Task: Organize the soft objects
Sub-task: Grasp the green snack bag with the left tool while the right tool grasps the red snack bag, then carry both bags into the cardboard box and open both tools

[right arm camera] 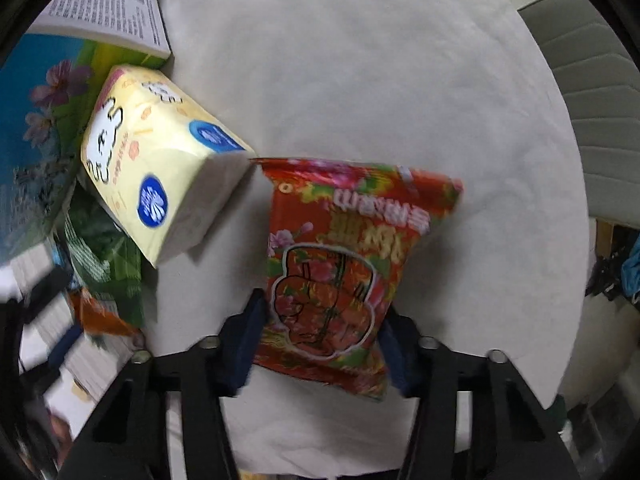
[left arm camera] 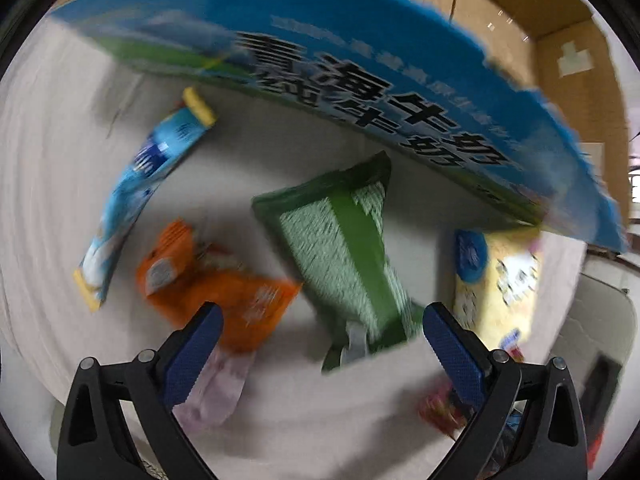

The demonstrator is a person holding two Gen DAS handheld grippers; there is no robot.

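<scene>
The right tongs (right arm camera: 320,344) pinch the red snack bag (right arm camera: 340,264) crosswise, its length pointing ahead over the worktop (right arm camera: 400,80), while the left tongs (left arm camera: 320,344) gape wide above the green pack (left arm camera: 340,256).

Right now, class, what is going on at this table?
A person with two handheld grippers is sorting soft packets. The right gripper is shut on a red snack bag, beside a yellow tissue pack. The left gripper is open and empty above an orange packet and green cloth on the table.
</scene>
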